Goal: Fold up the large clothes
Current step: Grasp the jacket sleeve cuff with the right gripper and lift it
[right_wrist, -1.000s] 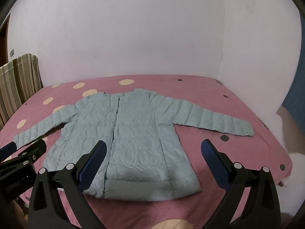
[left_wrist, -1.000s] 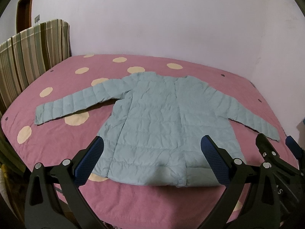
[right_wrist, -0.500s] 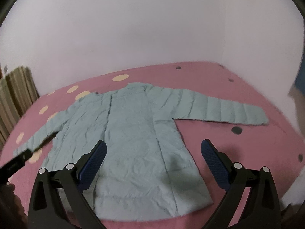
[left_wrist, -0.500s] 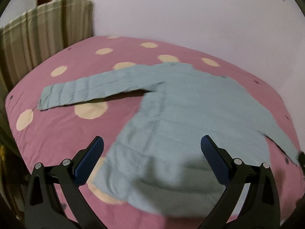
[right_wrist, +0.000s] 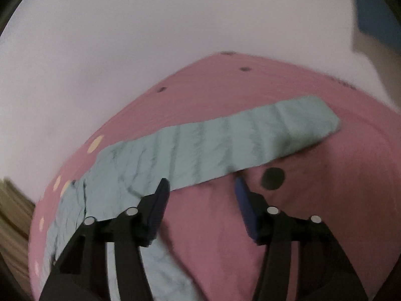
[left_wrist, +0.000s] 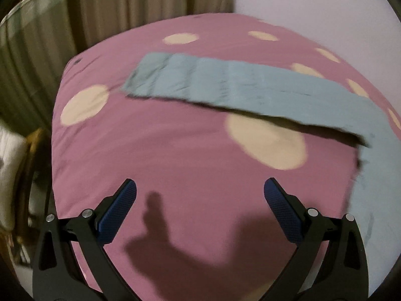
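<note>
— Presently, where does the jacket lie?

— Flat on the bed, on a pink cover with pale spots. Left wrist view: one light blue quilted sleeve runs across the cover, cuff toward the striped curtain, the body of the jacket at the right edge. Right wrist view: the other sleeve stretches toward the far right, cuff near the bed's edge by the pale wall.

— State of the left gripper?

— Jaws spread wide, nothing between them. It hangs over bare cover, apart from the sleeve, its shadow on the cloth below.

— And the right gripper?

— Jaws about half apart and closing. Only pink cover shows between the blue pads. The left fingertip sits at the sleeve's lower edge; whether it touches the cloth I cannot tell, the picture being blurred. No fabric is pinched. A dark spot on the cover lies just beside the right fingertip.
</note>
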